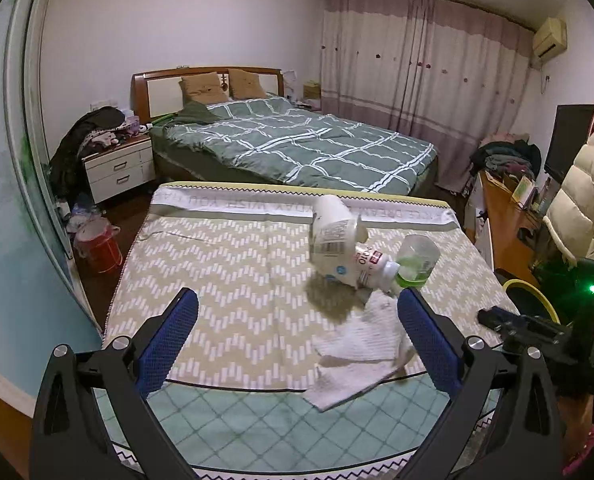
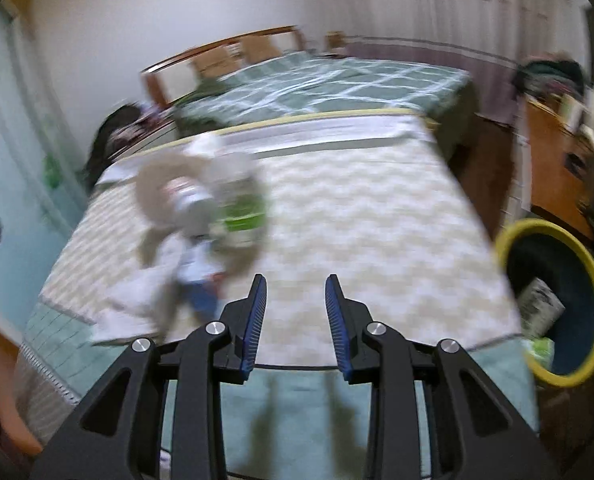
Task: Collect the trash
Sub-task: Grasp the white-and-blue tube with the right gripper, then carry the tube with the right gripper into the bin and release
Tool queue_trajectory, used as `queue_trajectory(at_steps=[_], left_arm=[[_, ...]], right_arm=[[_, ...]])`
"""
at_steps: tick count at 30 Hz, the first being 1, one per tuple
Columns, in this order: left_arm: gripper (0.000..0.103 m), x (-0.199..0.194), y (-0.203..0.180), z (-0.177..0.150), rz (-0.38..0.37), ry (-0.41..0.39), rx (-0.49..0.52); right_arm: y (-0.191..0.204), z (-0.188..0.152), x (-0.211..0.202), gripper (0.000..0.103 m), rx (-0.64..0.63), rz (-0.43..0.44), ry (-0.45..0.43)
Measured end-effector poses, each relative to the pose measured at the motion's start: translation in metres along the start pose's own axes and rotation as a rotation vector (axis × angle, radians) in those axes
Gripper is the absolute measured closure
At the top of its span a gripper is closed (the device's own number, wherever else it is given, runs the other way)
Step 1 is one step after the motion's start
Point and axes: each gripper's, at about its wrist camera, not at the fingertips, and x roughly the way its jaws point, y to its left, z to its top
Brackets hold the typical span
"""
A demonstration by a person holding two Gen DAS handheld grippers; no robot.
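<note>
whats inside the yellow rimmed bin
In the yellow-rimmed bin, a crumpled grey-white wrapper lies against the dark liner, with something light green below it. The bottom is too dark to see, and the picture is blurred.

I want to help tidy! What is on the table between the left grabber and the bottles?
A crumpled white tissue lies between the left gripper and the bottles, on the patterned cloth. The left wrist view shows it.
</note>
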Motion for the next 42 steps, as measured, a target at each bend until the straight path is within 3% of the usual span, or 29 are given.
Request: queue_trajectory(at_steps=[6,16,22,33,42], left_arm=[[0.005,0.005,0.003,-0.005,-0.012,0.005,-0.003],[0.005,0.009,-0.004,-0.01,-0.033,0.018,-0.004],[0.005,0.012,-0.005,-0.012,-0.035,0.024,-0.009],[0.005,0.017,-0.01,-0.016,-0.048,0.035,0.001],[0.005,0.025,-0.027,-0.018,-0.083,0.057,0.025]], right_arm=[[0.033,-0.007,0.018,0.074,-0.08,0.018,0.053],[0.041,-0.001,0.059,0.074,-0.108,0.027,0.145],[0.043,0.004,0.065,0.074,-0.106,0.035,0.148],[0.024,-0.007,0.032,0.078,-0.059,0.063,0.102],[-0.01,-0.018,-0.003,0.078,0.017,0.011,0.038]])
